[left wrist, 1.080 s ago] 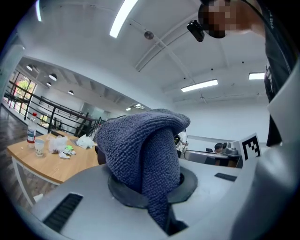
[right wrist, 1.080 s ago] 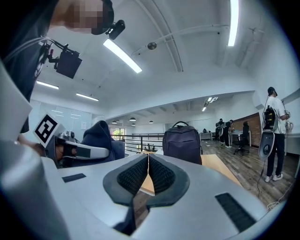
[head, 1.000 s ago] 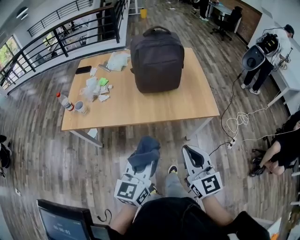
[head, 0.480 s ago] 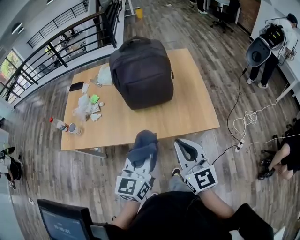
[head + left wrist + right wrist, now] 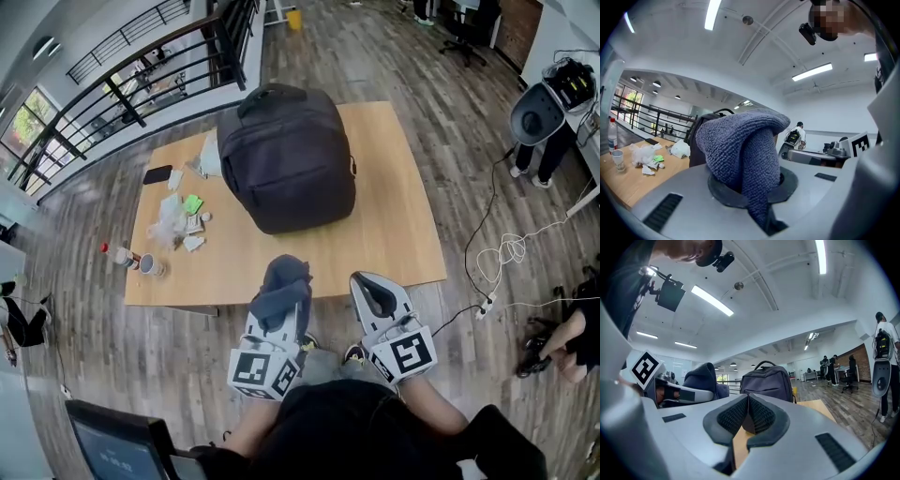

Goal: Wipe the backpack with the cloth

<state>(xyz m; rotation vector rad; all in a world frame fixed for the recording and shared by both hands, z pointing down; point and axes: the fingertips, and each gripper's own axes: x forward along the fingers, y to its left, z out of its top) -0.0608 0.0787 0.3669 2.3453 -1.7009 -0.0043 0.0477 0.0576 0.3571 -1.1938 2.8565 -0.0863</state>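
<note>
**Terry cloth pinched, backpack out of reach**

The left gripper (image 5: pixel 284 298) is clamped on a bunched blue-grey cloth (image 5: pixel 740 150) whose looped terry pile folds into a rounded hood over the jaws. The right gripper (image 5: pixel 748 416) is closed and empty, its ribbed black pads pressed together. The dark, rounded fabric backpack (image 5: pixel 286 155) with its arched top handle sits on the pale wooden worktop (image 5: pixel 394 234), well apart from both grippers.

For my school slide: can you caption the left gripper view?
Left gripper clamping a blue-grey cloth, dark backpack on the table behind.
</note>
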